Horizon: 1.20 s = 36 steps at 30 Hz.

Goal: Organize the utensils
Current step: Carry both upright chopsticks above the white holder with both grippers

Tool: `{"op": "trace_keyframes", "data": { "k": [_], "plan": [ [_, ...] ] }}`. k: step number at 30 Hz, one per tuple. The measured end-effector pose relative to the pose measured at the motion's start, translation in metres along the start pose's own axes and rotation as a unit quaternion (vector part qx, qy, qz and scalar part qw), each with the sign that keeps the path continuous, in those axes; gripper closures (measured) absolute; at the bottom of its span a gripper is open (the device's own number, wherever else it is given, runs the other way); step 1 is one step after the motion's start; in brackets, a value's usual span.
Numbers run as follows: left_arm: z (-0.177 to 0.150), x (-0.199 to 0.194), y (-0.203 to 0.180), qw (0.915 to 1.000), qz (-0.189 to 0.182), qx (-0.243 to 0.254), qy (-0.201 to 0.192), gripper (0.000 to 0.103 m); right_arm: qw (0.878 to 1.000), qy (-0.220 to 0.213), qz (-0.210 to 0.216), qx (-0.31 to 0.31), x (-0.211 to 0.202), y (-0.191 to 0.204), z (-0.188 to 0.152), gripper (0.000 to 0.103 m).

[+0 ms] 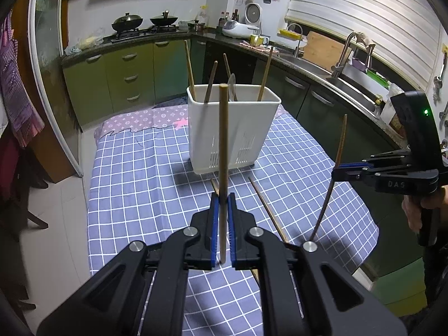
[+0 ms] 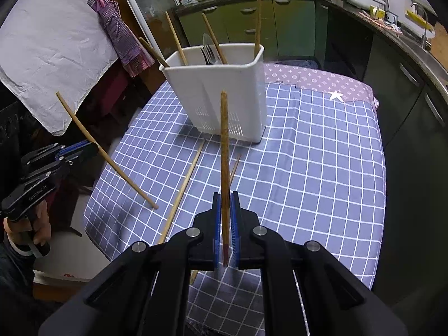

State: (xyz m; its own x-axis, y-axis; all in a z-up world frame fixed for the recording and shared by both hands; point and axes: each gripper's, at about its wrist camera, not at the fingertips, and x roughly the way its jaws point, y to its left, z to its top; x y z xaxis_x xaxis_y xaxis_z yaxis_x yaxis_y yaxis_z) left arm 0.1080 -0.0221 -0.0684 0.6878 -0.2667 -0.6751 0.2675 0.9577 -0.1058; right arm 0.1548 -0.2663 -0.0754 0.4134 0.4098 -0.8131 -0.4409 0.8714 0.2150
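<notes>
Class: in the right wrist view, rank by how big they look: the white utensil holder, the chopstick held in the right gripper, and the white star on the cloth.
1. White utensil holder.
2. Chopstick held in the right gripper; it is nearer the camera, so its size is exaggerated.
3. White star, clearly smallest.

Inside the white utensil holder (image 2: pixel 224 89), the lower ends of the chopsticks (image 2: pixel 175 37) and fork (image 2: pixel 206 53) are hidden by its wall, while nearer than the holder two loose chopsticks (image 2: pixel 183 184) run under the right gripper (image 2: pixel 224 196).

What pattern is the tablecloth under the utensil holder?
Blue with a white grid; clearest in the right wrist view: tablecloth, utensil holder.
</notes>
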Motion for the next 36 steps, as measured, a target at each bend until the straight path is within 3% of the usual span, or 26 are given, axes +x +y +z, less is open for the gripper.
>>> {"op": "trace_keyframes", "data": {
  "k": [14,36],
  "plan": [
    [0.021,0.000,-0.005,0.9999,-0.007,0.009,-0.010,0.097,1.000,-0.014,0.008,-0.014,-0.004,0.008,0.025,0.095],
    [0.125,-0.034,-0.034,0.9969,-0.029,0.031,-0.066,0.097,0.997,-0.067,0.015,-0.034,-0.061,0.013,0.074,0.095]
  ]
}}
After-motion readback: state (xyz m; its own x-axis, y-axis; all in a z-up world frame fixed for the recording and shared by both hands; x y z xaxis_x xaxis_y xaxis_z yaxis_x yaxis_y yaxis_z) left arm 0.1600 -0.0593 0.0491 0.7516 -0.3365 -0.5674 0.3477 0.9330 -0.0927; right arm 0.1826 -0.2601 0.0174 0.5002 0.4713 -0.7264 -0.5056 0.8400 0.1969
